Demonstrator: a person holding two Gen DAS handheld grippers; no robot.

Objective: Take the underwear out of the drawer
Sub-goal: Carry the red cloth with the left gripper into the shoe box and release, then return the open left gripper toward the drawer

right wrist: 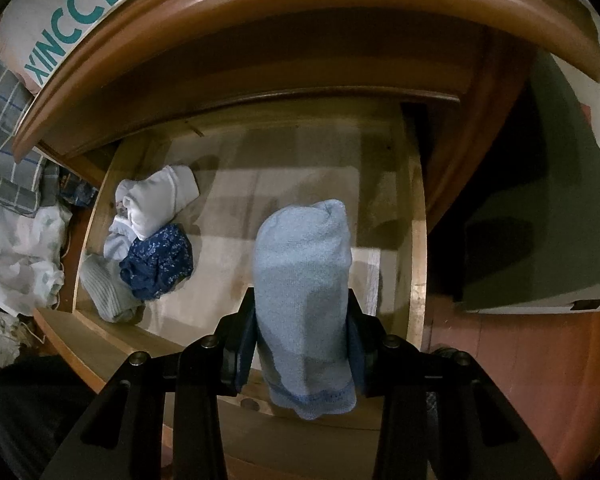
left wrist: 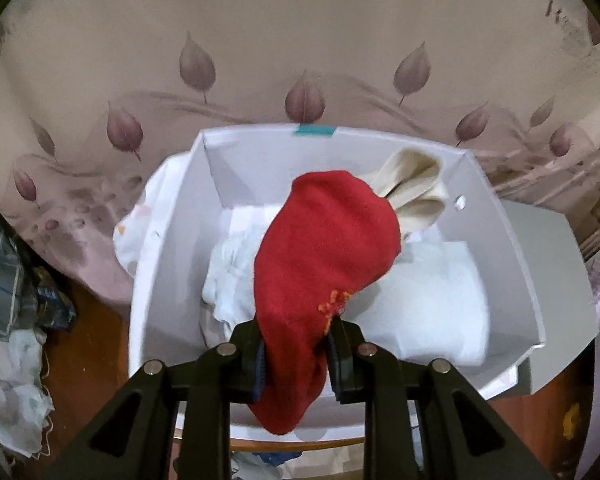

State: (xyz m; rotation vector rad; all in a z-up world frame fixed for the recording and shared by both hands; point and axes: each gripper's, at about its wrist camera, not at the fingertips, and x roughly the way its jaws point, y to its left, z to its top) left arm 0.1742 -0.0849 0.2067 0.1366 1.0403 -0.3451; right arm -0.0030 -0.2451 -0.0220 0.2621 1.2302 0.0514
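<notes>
Red garment [left wrist: 324, 248], thick fleecy knit w/ small orange stitched patch near lower edge: clamped between fingers of left gripper [left wrist: 296, 354], hanging over the white box [left wrist: 172, 240]. Box = smooth stiff card, teal tape tab on far rim; holds folded white cloth [left wrist: 424, 280] + a cream folded piece [left wrist: 414, 190] at far right corner. Box sits on brown wooden top, leaf-print fabric behind.

Pale blue garment [right wrist: 304, 280], soft terry-like knit, rolled into a blunt tube, darker blue hem at bottom: gripped by fingers of right gripper [right wrist: 302, 352], held above the open drawer [right wrist: 418, 240]. Drawer = bare pale wood, lined floor. Remaining inside, left side: white folded piece [right wrist: 160, 196], navy floral crumpled piece [right wrist: 158, 258], grey-green ribbed roll [right wrist: 106, 290].

Step (judged): mid-transfer. Red item at drop-off, blue item lifted clear of drawer but not yet carried over.

Next calls for: left fingers to open over free space in box so red piece lands flat; right to carry blue piece across w/o snagging drawer front. Three items remain to fetch.
</notes>
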